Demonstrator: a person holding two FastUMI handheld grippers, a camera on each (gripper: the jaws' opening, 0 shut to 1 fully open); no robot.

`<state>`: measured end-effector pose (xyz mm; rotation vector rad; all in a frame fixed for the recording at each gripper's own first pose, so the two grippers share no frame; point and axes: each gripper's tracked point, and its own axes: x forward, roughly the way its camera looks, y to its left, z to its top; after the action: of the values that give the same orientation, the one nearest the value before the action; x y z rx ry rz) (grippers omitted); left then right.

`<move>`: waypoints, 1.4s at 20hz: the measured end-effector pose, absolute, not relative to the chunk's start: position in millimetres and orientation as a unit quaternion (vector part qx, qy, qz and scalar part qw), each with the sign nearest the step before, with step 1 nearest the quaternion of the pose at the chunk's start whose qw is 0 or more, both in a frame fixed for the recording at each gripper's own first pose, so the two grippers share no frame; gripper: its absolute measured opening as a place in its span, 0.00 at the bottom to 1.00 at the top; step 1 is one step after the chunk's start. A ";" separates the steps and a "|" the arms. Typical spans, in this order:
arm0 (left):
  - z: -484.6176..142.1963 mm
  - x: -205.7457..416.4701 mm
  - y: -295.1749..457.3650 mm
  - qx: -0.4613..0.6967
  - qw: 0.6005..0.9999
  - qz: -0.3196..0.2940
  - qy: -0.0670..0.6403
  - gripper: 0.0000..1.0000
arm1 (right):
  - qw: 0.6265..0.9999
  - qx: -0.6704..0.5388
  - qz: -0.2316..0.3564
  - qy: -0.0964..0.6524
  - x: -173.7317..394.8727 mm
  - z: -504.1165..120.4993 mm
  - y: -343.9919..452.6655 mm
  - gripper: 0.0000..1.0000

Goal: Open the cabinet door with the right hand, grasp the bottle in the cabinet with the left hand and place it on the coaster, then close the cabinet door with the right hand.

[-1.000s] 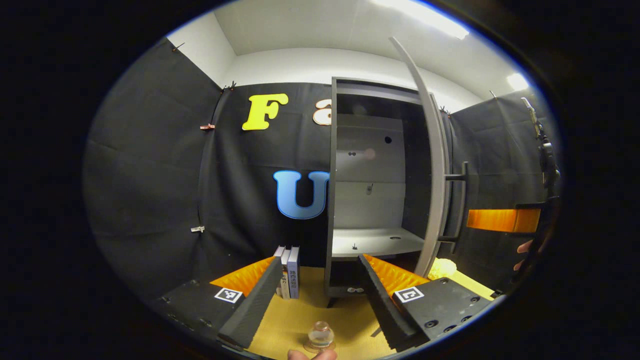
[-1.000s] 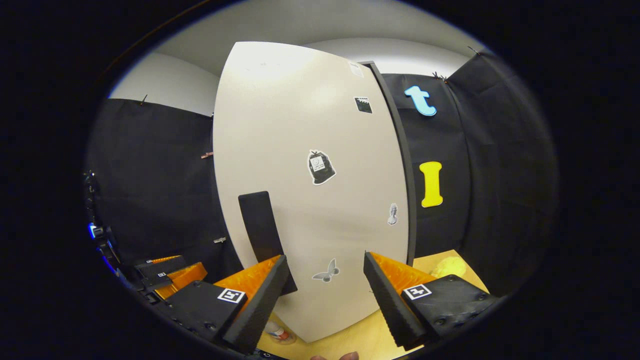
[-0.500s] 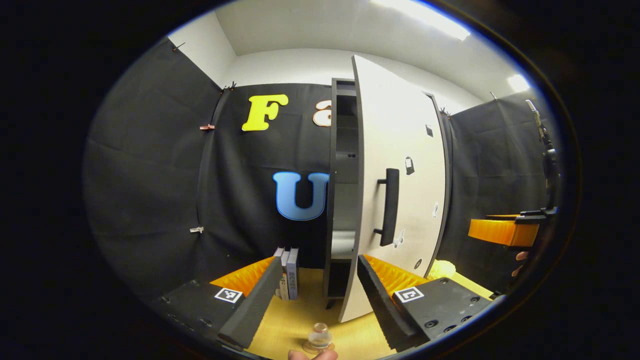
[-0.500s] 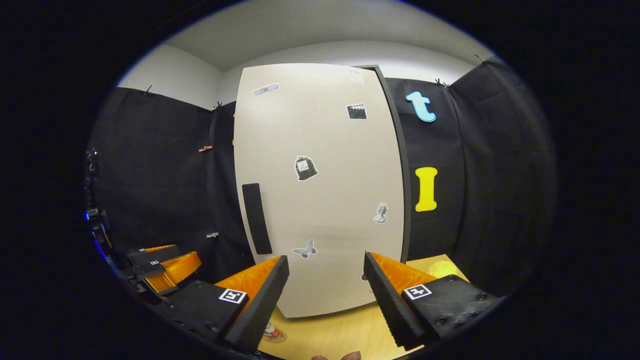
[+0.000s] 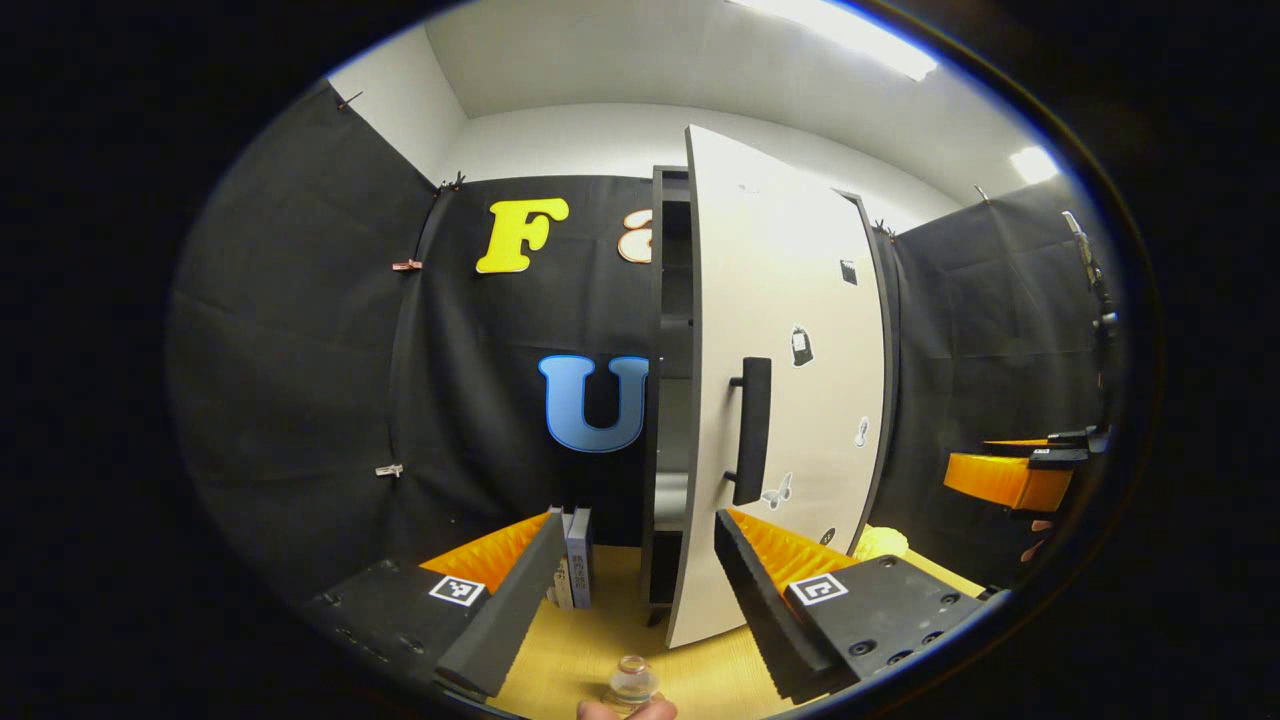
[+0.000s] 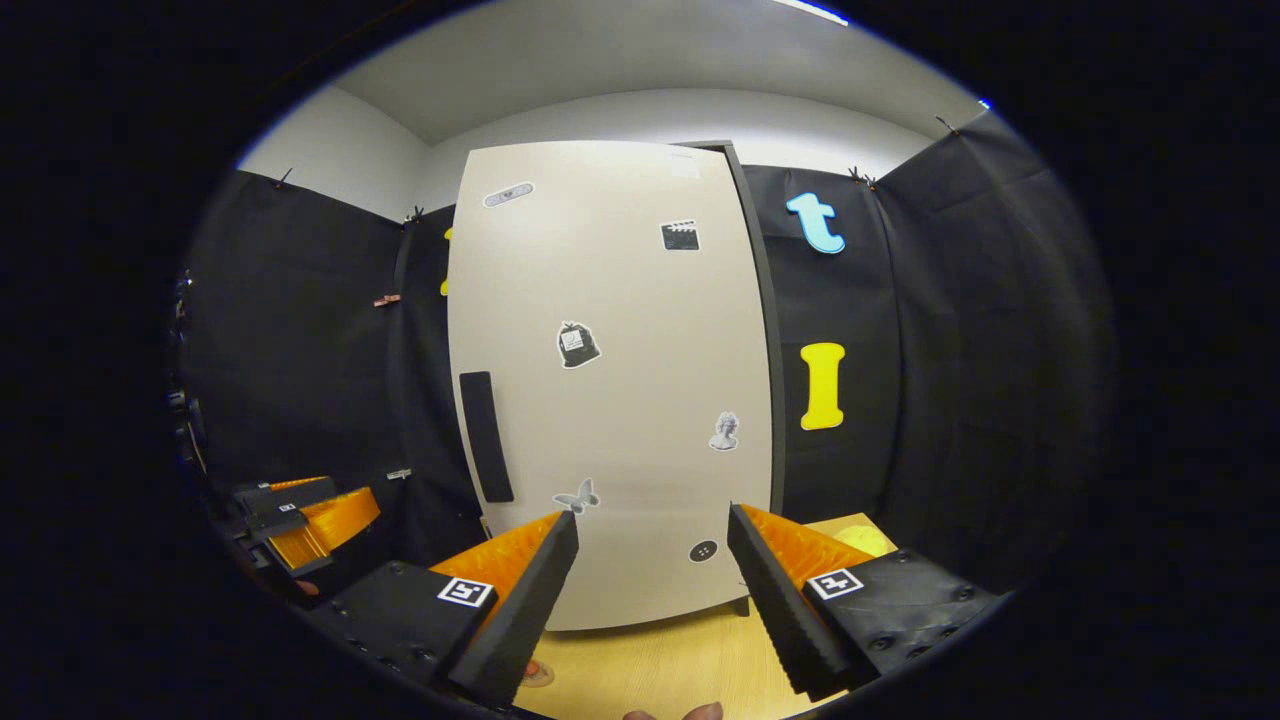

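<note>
Right gripper [image 6: 645, 590] agape before door [image 6: 610, 400]

Bright ceiling strip lights [image 5: 850, 45] blow out a bit up top and put soft glare on the pale cabinet door [image 6: 610, 380], everything's sharp, though the fisheye bends straight edges badly toward the rim.

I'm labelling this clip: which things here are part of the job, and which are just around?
Part of the job:
cabinet door, nearly shut
door handle
bottle on the table
left gripper, open
right gripper, open

Just around:
books
yellow object
</note>
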<state>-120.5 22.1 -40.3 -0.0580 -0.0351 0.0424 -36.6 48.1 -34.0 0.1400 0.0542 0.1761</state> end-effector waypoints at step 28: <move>-39.5 -115.0 -5.2 -0.007 1.000 0.012 -0.012 0.95 | 0.999 0.012 0.037 0.018 -44.9 -45.8 8.2 0.96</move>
<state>-115.0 -5.2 -39.5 -0.0147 -0.0244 0.0250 -44.9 8.2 -45.8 0.0237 0.0365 0.0739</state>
